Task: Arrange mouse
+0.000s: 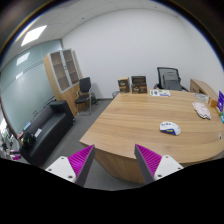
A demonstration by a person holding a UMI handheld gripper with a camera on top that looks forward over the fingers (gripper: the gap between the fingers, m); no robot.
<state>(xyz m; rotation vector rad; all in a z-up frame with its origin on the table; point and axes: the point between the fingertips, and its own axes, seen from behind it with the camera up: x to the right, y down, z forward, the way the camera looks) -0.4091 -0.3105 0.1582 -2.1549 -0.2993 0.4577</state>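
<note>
A white and blue mouse (169,127) lies on the wooden conference table (130,120), toward its right side, well beyond my fingers. My gripper (113,160) is open and empty, held in the air above the floor just off the table's near rounded end. Its two magenta pads (78,158) stand wide apart, with only the table edge and the grey floor showing between them.
A black sofa (42,128) stands by the left wall, with a wooden cabinet (62,72) beyond it. Office chairs (168,76) stand at the table's far end. Papers and small items (205,108) lie on the table's right side.
</note>
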